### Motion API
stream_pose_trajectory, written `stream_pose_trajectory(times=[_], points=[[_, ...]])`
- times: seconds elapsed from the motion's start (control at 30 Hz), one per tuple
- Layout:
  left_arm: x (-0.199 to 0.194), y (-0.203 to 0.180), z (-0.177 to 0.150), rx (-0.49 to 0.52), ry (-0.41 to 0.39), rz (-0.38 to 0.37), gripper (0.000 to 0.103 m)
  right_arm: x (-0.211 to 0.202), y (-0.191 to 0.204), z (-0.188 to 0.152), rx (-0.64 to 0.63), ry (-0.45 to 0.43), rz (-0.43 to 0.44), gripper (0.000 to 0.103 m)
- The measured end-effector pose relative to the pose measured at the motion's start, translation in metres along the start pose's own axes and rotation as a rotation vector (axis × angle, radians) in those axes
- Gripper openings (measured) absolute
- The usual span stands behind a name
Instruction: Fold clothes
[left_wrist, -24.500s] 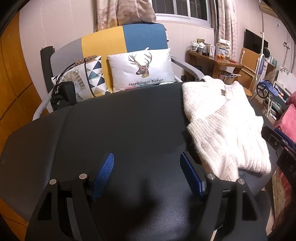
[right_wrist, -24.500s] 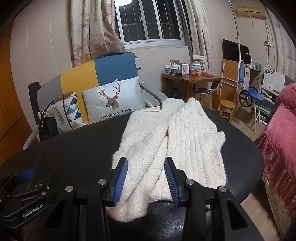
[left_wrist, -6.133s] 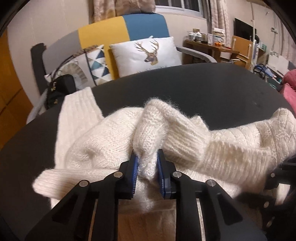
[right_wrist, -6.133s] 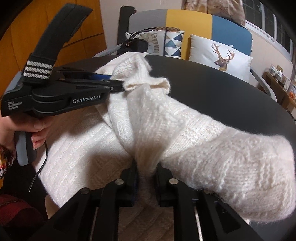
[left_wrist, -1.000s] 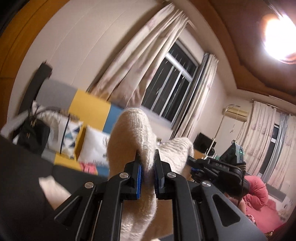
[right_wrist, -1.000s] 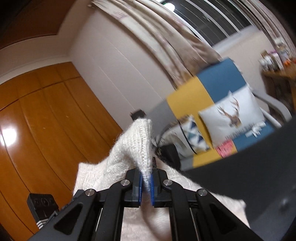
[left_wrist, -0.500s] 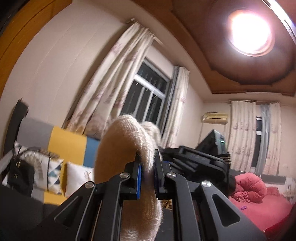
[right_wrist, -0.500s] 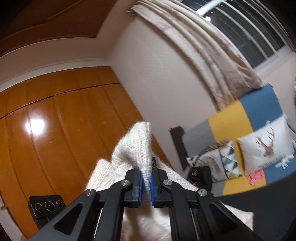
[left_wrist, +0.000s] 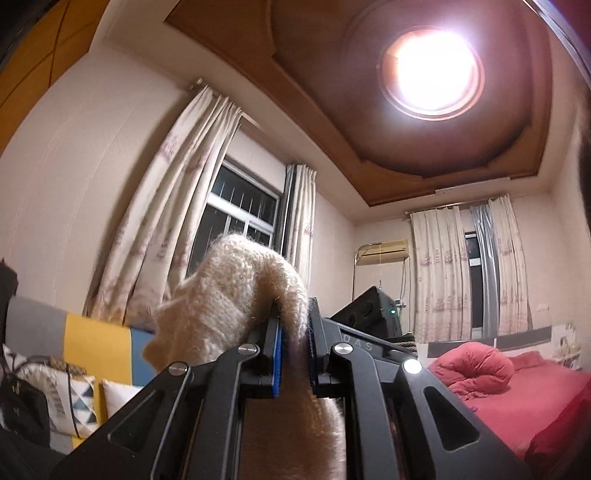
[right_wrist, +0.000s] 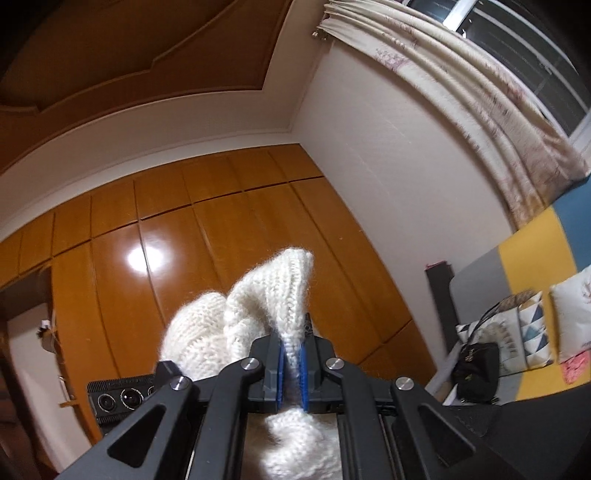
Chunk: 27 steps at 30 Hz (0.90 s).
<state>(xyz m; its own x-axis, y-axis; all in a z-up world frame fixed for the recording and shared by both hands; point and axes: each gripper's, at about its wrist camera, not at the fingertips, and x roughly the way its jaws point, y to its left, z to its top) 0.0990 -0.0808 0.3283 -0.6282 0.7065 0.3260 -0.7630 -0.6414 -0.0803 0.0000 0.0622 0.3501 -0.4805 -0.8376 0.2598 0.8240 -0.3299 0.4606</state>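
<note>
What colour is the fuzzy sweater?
Creamy white; the sweater shows best in the right wrist view, pinched in the right gripper.

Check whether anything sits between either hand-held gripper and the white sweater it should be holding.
Nothing visible does. The left hand-held gripper is shut directly on a fold of the sweater, and the right hand-held gripper is shut on another fold. The knit sits straight between the blue pads in both views.

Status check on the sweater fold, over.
Left tongs shut on white sweater. Right tongs shut on it too. Sweater held aloft. No obstruction seen.
</note>
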Motion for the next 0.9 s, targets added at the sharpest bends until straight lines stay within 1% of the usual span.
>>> stream_pose_trajectory(times=[0.07,0.13,0.2,0.23,0.3,0.43,0.47,0.5,0.57,0.6,0.63,0.7,0.8,0.83,0.87,0.9], points=[[0.002,0.004,-0.007,0.022,0.001,0.018,0.012,0.003,-0.011,-0.006,0.03,0.006,-0.016,0.005],[0.009,0.019,-0.02,0.017,0.02,0.034,0.012,0.008,-0.028,-0.013,0.068,0.016,-0.04,0.005],[0.019,0.037,-0.037,0.007,0.05,0.055,0.014,0.013,-0.053,-0.021,0.109,0.029,-0.089,0.005],[0.024,0.048,-0.048,0.0,0.072,0.071,0.015,0.016,-0.07,-0.029,0.125,0.04,-0.13,0.005],[0.039,0.076,-0.081,-0.019,0.151,0.127,0.015,0.022,-0.103,-0.045,0.147,0.07,-0.222,0.005],[0.063,0.133,-0.156,-0.067,0.313,0.252,0.015,0.039,-0.19,-0.085,0.204,0.183,-0.435,0.005],[0.071,0.156,-0.182,-0.102,0.361,0.293,0.015,0.042,-0.215,-0.095,0.235,0.209,-0.491,0.005],[0.075,0.17,-0.199,-0.122,0.391,0.318,0.015,0.045,-0.24,-0.105,0.267,0.231,-0.539,0.005],[0.088,0.206,-0.242,-0.185,0.488,0.395,0.015,0.049,-0.283,-0.123,0.321,0.274,-0.609,0.005],[0.093,0.218,-0.256,-0.206,0.517,0.421,0.015,0.051,-0.304,-0.132,0.337,0.299,-0.642,0.005],[0.097,0.233,-0.272,-0.23,0.55,0.462,0.015,0.053,-0.324,-0.141,0.349,0.328,-0.682,0.007],[0.103,0.259,-0.302,-0.274,0.608,0.542,0.015,0.052,-0.352,-0.154,0.365,0.363,-0.751,0.008],[0.104,0.285,-0.341,-0.335,0.687,0.607,0.016,0.046,-0.392,-0.176,0.409,0.407,-0.842,0.008],[0.103,0.29,-0.354,-0.34,0.712,0.626,0.016,0.04,-0.403,-0.184,0.428,0.428,-0.879,0.009],[0.102,0.294,-0.367,-0.342,0.736,0.644,0.017,0.035,-0.412,-0.193,0.438,0.449,-0.905,0.011],[0.098,0.296,-0.375,-0.348,0.75,0.652,0.023,0.031,-0.419,-0.201,0.444,0.471,-0.928,0.012]])
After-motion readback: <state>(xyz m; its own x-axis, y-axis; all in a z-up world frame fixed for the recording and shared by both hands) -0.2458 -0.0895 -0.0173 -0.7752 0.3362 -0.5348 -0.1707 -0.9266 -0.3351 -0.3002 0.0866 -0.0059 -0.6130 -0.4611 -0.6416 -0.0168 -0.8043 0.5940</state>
